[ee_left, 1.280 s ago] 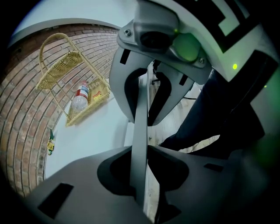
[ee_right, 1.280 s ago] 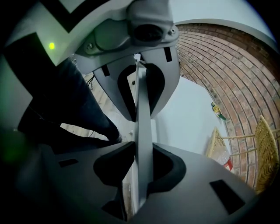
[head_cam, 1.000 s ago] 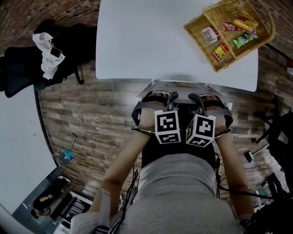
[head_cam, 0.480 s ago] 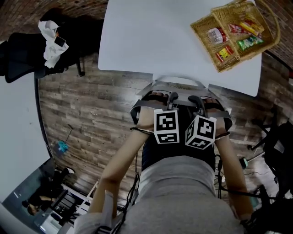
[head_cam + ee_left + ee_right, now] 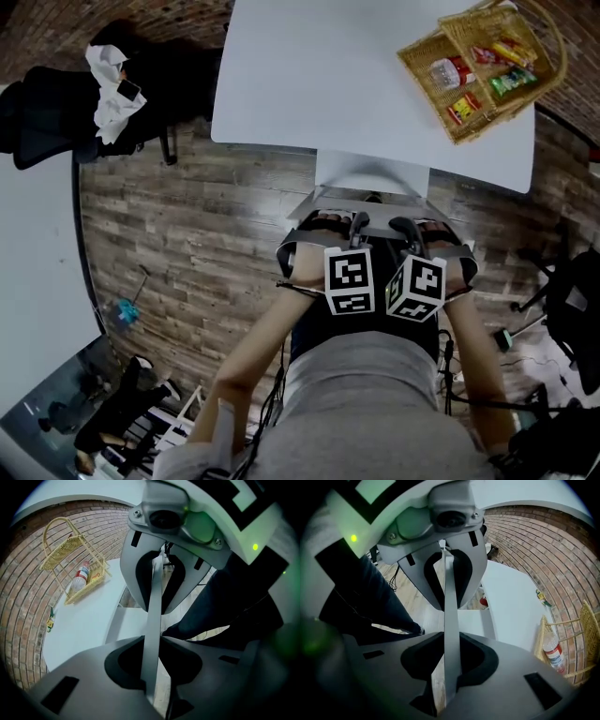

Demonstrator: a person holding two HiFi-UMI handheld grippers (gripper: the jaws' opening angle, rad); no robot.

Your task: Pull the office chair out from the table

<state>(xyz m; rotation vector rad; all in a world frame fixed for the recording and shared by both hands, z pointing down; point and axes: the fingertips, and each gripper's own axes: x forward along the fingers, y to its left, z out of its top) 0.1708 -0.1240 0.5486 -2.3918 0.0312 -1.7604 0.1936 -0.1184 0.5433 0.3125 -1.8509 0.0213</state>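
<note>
Near edge of the surface [image 5: 319, 75]: one office chair [image 5: 372, 174], its grey back showing beyond the white top, close in front of the person.
Grippers: two, side by side on the top edge of the chair's back.
Left gripper [image 5: 153, 625]: jaws clenched on the thin grey edge.
Right gripper [image 5: 451, 620]: jaws clenched on the same edge.
Far right of the surface: one wicker basket [image 5: 419, 73] with snack packets.
Far left: one black chair [image 5: 56, 122], with one white cloth [image 5: 111, 89] on it.
</note>
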